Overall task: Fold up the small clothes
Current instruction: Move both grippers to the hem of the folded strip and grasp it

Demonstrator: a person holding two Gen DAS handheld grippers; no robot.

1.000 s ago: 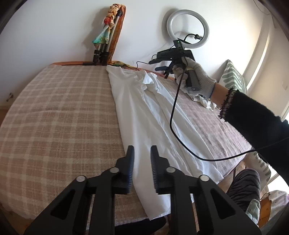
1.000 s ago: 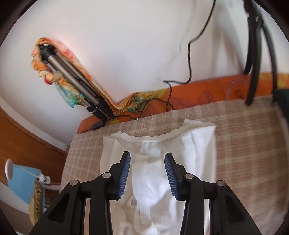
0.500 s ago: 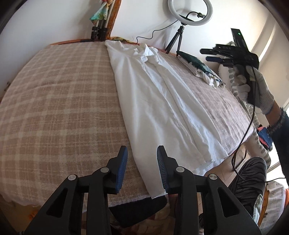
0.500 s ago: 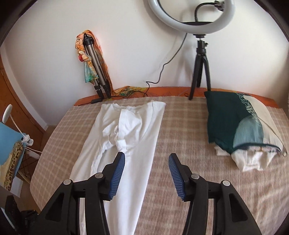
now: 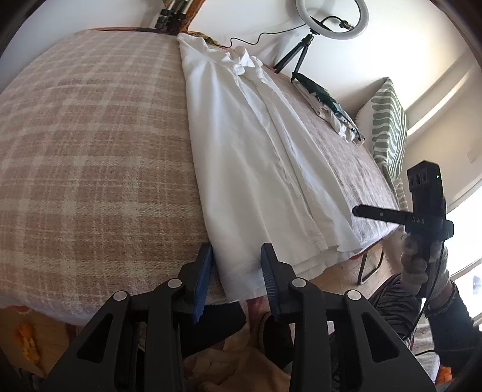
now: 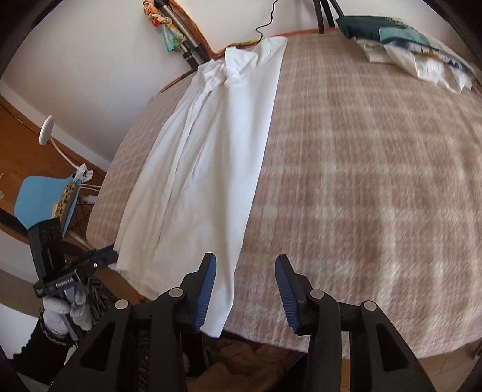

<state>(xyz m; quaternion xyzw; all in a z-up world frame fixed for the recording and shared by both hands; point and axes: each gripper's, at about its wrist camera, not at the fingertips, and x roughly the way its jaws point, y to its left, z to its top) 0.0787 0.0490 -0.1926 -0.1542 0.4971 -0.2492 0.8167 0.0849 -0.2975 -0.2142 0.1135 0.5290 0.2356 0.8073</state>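
Observation:
A long white shirt [image 5: 256, 156] lies folded into a narrow strip across the plaid blanket [image 5: 90, 150], collar at the far end, hem hanging over the near edge. My left gripper [image 5: 236, 265] is open, its jaws either side of the hem's left corner. My right gripper [image 6: 245, 280] is open just above the near edge, beside the shirt's [image 6: 211, 144] right hem corner. Each gripper shows in the other's view: the right one [image 5: 361, 211] by the shirt's right hem, the left one [image 6: 105, 256] at its left hem.
A pile of folded clothes [image 6: 406, 42] with a dark green piece on top sits at the far right of the bed. A ring light on a tripod [image 5: 331, 18] stands behind it. A striped cushion [image 5: 388, 126] leans at the right. A wrapped tripod [image 6: 177, 33] leans on the wall.
Both grippers have pulled back from the collar end to the near hem end of the shirt and lowered towards the bed edge. The left jaws have opened wider.

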